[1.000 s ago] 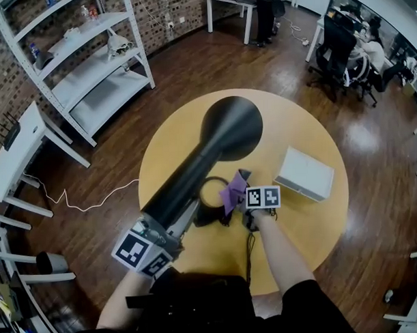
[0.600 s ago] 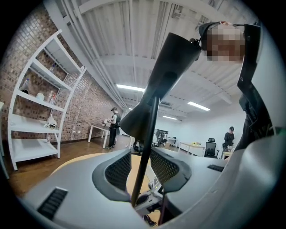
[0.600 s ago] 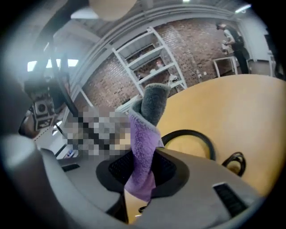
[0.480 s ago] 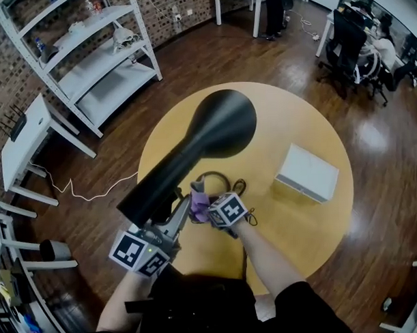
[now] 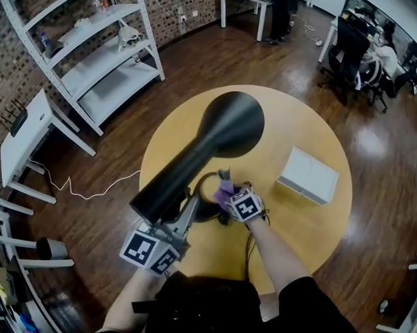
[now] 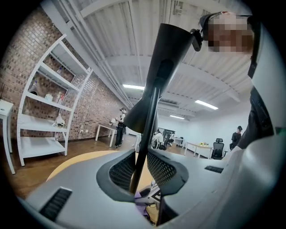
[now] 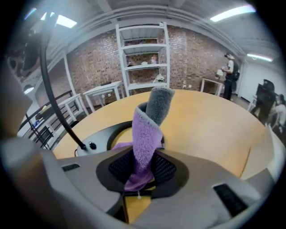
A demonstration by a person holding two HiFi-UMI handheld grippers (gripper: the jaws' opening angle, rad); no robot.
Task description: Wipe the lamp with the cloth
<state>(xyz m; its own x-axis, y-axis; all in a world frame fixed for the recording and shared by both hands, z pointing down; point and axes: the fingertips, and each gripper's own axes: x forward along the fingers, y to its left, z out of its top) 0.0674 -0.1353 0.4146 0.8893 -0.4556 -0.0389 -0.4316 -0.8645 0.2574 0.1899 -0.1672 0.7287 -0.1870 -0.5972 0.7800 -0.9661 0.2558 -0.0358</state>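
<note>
Above yellow table (image 5: 313, 227), left tool (image 6: 139, 172) just closed on black lamp stem (image 6: 149, 118); right tool (image 7: 142, 167) pinches purple cloth (image 7: 145, 134).

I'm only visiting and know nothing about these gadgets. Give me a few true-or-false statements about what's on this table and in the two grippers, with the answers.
1. The right gripper holds a purple cloth. True.
2. The left gripper is empty. False: its jaws have just been closing, and they now clamp the thin black lamp stem.
3. A white box lies on the round table. True.
4. The lamp is white. False: its shade, stem and ring base are all black.
5. The cloth is spread flat on the table. False: it stands up from the right gripper's jaws, above the tabletop.
</note>
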